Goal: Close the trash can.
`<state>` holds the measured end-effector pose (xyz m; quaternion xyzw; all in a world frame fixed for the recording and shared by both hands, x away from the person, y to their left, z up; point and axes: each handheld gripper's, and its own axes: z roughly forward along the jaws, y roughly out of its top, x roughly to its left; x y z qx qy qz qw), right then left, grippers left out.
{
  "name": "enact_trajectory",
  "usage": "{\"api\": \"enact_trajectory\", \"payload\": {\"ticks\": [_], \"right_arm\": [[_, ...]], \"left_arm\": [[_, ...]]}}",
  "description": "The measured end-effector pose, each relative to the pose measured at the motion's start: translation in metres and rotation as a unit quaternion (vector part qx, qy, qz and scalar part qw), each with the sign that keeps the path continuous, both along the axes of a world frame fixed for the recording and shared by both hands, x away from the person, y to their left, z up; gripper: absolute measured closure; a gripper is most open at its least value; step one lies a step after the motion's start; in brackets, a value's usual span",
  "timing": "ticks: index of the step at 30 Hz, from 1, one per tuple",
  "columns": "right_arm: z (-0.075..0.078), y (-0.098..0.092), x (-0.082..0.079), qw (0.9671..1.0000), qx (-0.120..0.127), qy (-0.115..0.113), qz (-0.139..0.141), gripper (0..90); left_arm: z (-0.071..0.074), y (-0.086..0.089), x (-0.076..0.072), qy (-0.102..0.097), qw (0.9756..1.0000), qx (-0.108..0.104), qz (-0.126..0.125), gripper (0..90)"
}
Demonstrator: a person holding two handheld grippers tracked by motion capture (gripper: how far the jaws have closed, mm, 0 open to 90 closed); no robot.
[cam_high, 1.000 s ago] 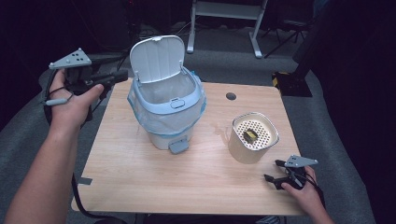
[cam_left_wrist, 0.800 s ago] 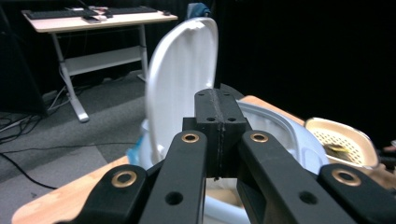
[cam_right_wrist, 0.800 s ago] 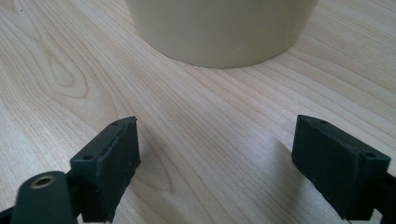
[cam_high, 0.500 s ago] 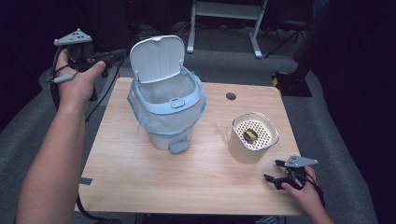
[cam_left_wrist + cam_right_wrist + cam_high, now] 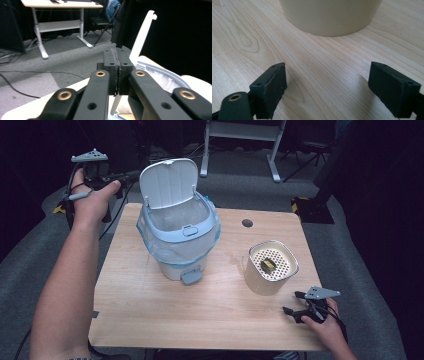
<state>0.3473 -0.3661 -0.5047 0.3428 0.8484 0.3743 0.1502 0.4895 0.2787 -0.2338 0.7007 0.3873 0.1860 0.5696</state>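
Beside the far left corner of the desk (image 5: 150,320), the left tongs (image 5: 131,174) hang in the air with their pads clenched together on nothing; the left gripper view shows the two black pads pressed flat against each other. They point toward the raised lid (image 5: 169,182) of the bin (image 5: 177,237), which stands toward the left of the desk with a pale blue bag folded over its rim and its pedal facing the person. The lid stands upright, hinged at the back. The tongs are close to its left edge but apart from it.

The right tongs (image 5: 292,304) rest at the near right corner of the desk, spread wide and gripping nothing, just short of the cup (image 5: 270,270). This beige cup has a perforated top with a small dark piece lying on it. The right gripper view shows its base (image 5: 329,17) straight ahead between the two pads.

The step in hand looks like the approach to the lid, most likely to tip it forward and close the bin. For that, the clenched left tongs would need to get behind or over the lid's top edge and push it gently toward the person, without catching the bag or nudging the light bin across the desk.
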Motion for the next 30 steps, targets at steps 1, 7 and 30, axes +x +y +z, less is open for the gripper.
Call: {"api": "enact_trajectory", "payload": {"ticks": [1, 7, 30], "right_arm": [[0.0, 0.0, 0.0, 1.0, 0.0, 0.0, 0.0, 15.0], [0.0, 0.0, 0.0, 1.0, -0.001, 0.0, 0.001, 15.0], [0.0, 0.0, 0.0, 1.0, -0.001, 0.0, 0.001, 15.0]], "left_arm": [[-0.001, -0.001, 0.0, 0.001, 0.9999, -0.004, -0.01, 85.2], [0.001, -0.013, -0.012, -0.003, 0.9992, 0.012, -0.037, 84.3], [-0.035, -0.079, -0.044, 0.014, 0.9923, 0.059, -0.108, 55.7]]}}
